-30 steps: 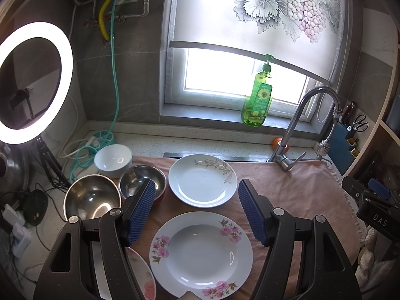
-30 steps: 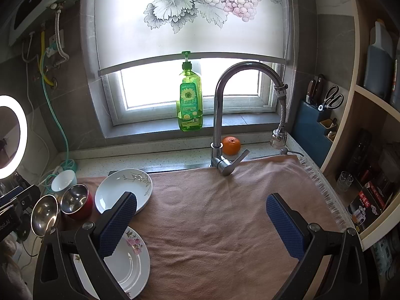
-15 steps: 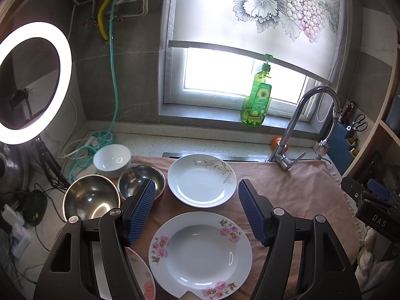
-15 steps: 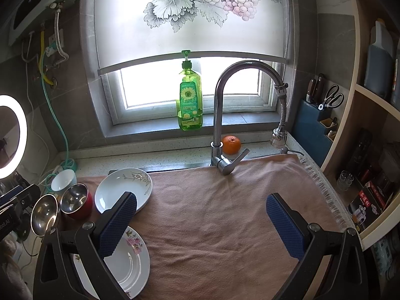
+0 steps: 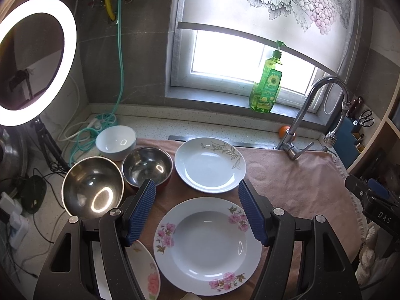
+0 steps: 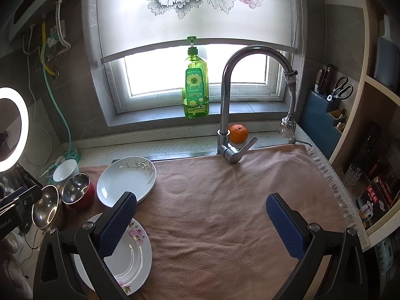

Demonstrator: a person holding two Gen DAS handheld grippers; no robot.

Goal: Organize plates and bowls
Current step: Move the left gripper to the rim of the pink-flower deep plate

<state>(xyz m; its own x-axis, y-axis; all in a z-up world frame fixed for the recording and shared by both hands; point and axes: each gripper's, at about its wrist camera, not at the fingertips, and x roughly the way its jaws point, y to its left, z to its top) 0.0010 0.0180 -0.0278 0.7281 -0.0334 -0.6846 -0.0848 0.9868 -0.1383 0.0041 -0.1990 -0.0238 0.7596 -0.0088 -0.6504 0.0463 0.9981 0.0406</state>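
Both tools are held above the counter with nothing in hand. The left gripper (image 5: 197, 210) stands wide apart and empty over the pink-flowered plate (image 5: 207, 247), which lies flat on the pink cloth (image 5: 300, 182). The right gripper (image 6: 200, 222) is likewise spread wide and empty, over bare cloth.

Task items are grouped at the left end: a leaf-patterned plate (image 5: 210, 165) just behind the flowered one and apart from it; a small steel bowl (image 5: 147, 166) beside it; a larger steel bowl (image 5: 92, 187) touching or nearly touching the small one; a white bowl (image 5: 116, 143) behind them. A third flowered plate (image 5: 146, 272) shows partly under the left tool.

Judgement: no stacking has begun. The likely first step is taking a plate by its rim. A flat plate offers only a low edge; the pads should close across the raised lip, one finger above and one sliding beneath, with the cloth giving slightly.

Clearance: the cloth to the right is open and suits stacking. The faucet (image 6: 232, 100) stands at the back edge; the fringed cloth edge marks the counter's right limit
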